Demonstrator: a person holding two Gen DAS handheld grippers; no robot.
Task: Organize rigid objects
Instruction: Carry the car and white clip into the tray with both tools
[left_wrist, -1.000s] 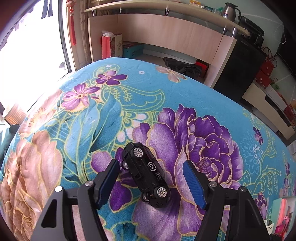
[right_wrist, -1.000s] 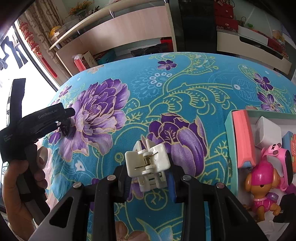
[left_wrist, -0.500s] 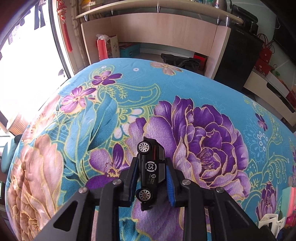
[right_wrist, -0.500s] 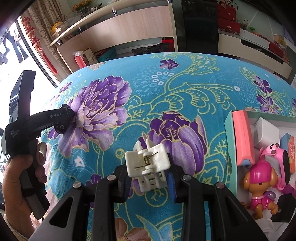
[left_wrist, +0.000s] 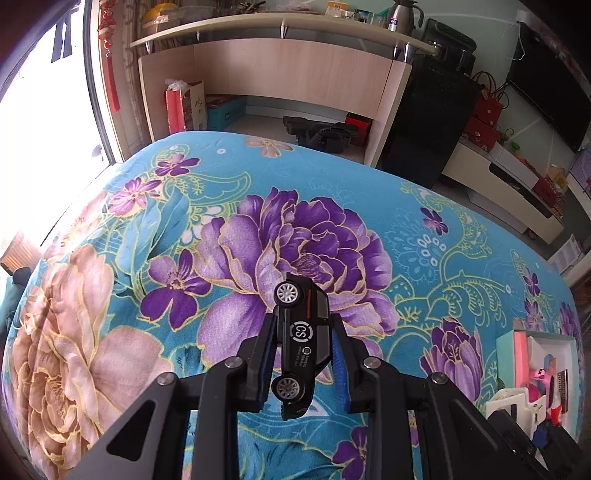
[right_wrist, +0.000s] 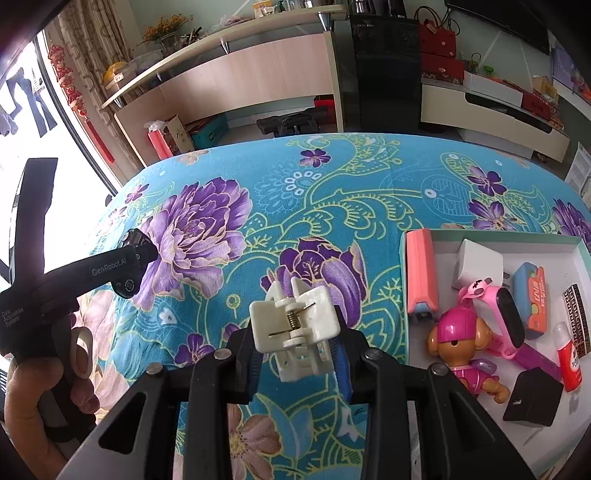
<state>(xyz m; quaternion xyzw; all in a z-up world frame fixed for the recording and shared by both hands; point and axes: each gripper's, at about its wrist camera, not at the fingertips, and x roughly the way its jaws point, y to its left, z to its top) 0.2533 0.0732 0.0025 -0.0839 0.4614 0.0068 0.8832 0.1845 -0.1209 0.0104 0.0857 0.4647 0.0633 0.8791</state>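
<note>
My left gripper (left_wrist: 303, 354) is shut on a black toy car (left_wrist: 301, 339), held on its side above the flowered blue blanket (left_wrist: 110, 295). My right gripper (right_wrist: 297, 347) is shut on a white plastic clip (right_wrist: 295, 317), also lifted off the blanket. A shallow box (right_wrist: 491, 234) at the right holds a pink case (right_wrist: 421, 269), a pink toy dog (right_wrist: 461, 343), a white block, a black cube and other small items. In the right wrist view the left gripper (right_wrist: 133, 266) shows at the far left, held by a person's hand (right_wrist: 40, 402). The same box (left_wrist: 535, 336) sits at the right edge of the left wrist view.
Beyond the blanket's far edge stand a wooden desk with a shelf (left_wrist: 280, 74), a black cabinet (left_wrist: 424, 122) and a low TV stand (left_wrist: 506, 184). A bright window (left_wrist: 37, 129) is at the left. Broad blanket area lies between the grippers and the box.
The left gripper closed on the toy car, then lifted it and carried it to the right. The right gripper rose a little with the clip, bringing the box further into view.
</note>
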